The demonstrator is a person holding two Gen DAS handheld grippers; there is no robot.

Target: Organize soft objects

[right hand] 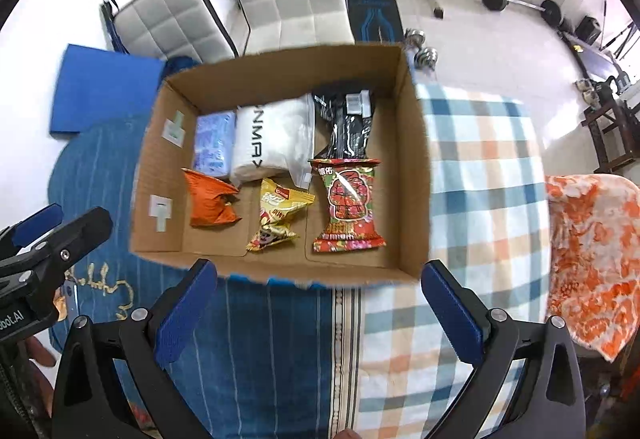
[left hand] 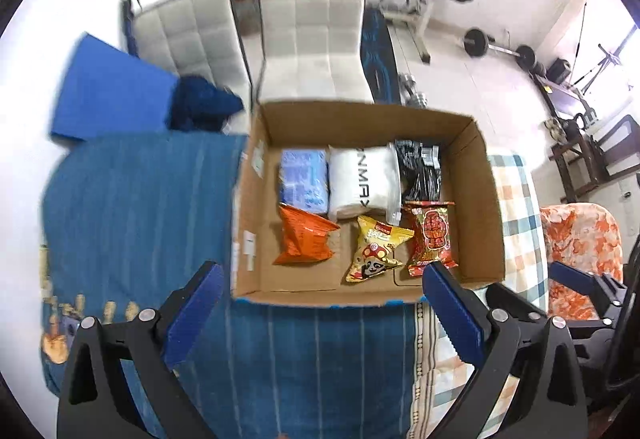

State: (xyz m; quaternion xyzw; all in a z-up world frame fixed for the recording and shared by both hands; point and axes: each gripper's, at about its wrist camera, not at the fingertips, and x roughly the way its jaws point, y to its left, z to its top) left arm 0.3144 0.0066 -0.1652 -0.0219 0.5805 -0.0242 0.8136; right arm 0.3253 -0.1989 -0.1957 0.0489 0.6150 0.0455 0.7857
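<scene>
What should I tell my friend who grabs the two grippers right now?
Left gripper: open, empty, above the box's near edge.
Right gripper: open, empty, beside it.
Brown cardboard box holds six soft things. Back row: blue packet, white folded cloth in a clear bag, black packet. Front row: orange snack bag, yellow snack bag, red-green snack bag.
Done: all six sit in the box.
Left: nothing loose shows on the bedding; look around before stopping.

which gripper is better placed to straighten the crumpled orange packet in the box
Left, probably. Both grippers are open and empty above the cardboard box. The orange packet lies at the box's left side, nearer the left gripper; the right gripper faces the box's right half.
</scene>
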